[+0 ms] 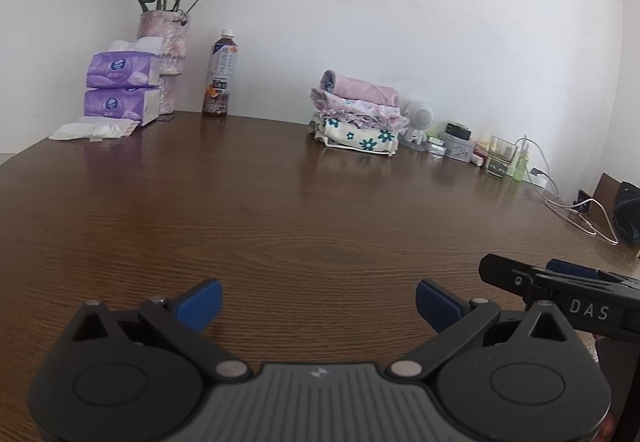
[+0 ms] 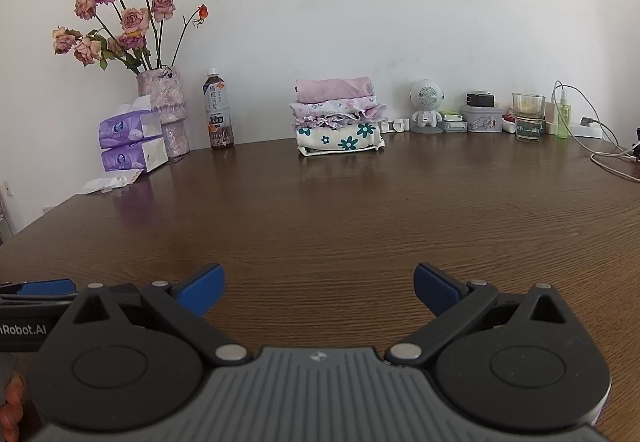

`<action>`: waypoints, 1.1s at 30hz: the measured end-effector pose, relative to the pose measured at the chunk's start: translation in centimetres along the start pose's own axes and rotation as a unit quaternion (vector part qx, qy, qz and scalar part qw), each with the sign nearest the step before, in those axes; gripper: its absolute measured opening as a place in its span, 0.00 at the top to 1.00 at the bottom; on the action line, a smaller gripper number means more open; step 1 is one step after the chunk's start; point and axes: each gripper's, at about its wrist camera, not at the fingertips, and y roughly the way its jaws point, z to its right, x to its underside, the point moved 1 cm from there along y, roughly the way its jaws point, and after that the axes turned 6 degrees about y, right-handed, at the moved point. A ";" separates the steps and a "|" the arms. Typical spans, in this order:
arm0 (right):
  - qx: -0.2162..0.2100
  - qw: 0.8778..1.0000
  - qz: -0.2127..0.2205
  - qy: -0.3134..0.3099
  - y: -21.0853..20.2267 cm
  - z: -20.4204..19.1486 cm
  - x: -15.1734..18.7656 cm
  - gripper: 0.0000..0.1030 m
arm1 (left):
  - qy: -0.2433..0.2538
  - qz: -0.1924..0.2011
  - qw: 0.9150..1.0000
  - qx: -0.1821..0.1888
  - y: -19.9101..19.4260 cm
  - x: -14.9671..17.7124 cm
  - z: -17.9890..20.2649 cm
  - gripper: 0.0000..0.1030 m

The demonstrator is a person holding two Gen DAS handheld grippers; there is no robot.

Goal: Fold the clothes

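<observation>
At twelve o'clock on the brown wooden table (image 2: 320,202), by the wall, sits a neat pile of folded pink and flowery clothes (image 2: 339,116). At ten o'clock a pink bumpy vase (image 2: 166,110) holds dried roses (image 2: 120,22). At two o'clock a clear glass cup (image 2: 528,116) holds something yellowish. Both the left gripper (image 1: 319,304) and right gripper (image 2: 319,288) have jaws wide apart, holding nothing.

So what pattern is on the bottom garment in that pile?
Cream with teal flowers, on the bottom garment; clearest in the right wrist view.
</observation>
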 end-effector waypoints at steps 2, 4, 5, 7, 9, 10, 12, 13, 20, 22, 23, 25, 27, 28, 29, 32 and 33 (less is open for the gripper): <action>0.004 1.000 0.002 -0.001 -0.1 -0.1 0.0 0.00 | 0.001 0.002 1.000 -0.001 0.0 0.0 0.1 0.00; 0.011 1.000 0.006 -0.001 -0.1 -0.1 0.0 0.00 | 0.004 0.006 1.000 -0.002 -0.2 0.1 0.2 0.00; 0.014 1.000 0.007 -0.001 -0.1 -0.1 0.1 0.00 | 0.006 0.006 1.000 -0.005 -0.2 0.1 0.3 0.00; 0.017 1.000 0.008 -0.002 -0.1 -0.1 0.1 0.00 | 0.009 0.007 1.000 -0.012 -0.2 0.1 0.4 0.00; 0.013 1.000 0.007 -0.004 -0.1 -0.1 0.1 0.00 | 0.011 0.012 1.000 -0.021 -0.4 0.1 0.5 0.00; 0.011 1.000 0.007 -0.005 -0.1 -0.2 0.1 0.00 | 0.013 0.016 0.999 -0.025 -0.5 0.2 0.6 0.00; 0.007 1.000 0.004 -0.008 -0.1 -0.2 0.0 0.00 | 0.017 0.024 0.999 -0.031 -0.8 0.2 0.8 0.00; 0.006 1.000 0.002 -0.009 0.0 -0.2 0.0 0.00 | 0.020 0.027 0.999 -0.035 -0.9 0.2 0.9 0.00; 0.003 1.000 0.002 -0.009 -0.1 -0.2 0.0 0.00 | 0.033 0.035 0.998 -0.043 -1.1 0.1 1.3 0.00; 0.001 1.000 0.003 -0.010 -0.1 -0.2 0.0 0.00 | 0.034 0.037 0.998 -0.044 -1.1 0.1 1.3 0.00; 0.001 1.000 0.002 -0.010 -0.1 -0.3 0.0 0.00 | 0.035 0.037 0.998 -0.044 -1.1 0.1 1.3 0.00; -0.001 1.000 0.000 -0.012 0.0 -0.3 0.0 0.00 | 0.035 0.038 0.998 -0.045 -1.1 0.1 1.3 0.00; -0.002 1.000 -0.001 -0.011 0.0 -0.2 0.0 0.00 | 0.036 0.039 0.998 -0.045 -1.1 0.1 1.3 0.00; -0.002 1.000 -0.002 -0.010 0.0 -0.2 0.0 0.00 | 0.037 0.039 0.997 -0.047 -1.2 0.1 1.3 0.00; -0.003 1.000 -0.002 -0.009 0.0 -0.2 0.0 0.00 | 0.037 0.039 0.997 -0.047 -1.2 0.1 1.4 0.00; -0.003 1.000 -0.003 -0.007 0.1 -0.1 -0.1 0.00 | 0.037 0.041 0.997 -0.051 -1.2 0.0 1.3 0.00; -0.003 1.000 -0.003 -0.007 0.1 -0.1 -0.1 0.00 | 0.036 0.041 0.997 -0.051 -1.2 0.0 1.3 0.00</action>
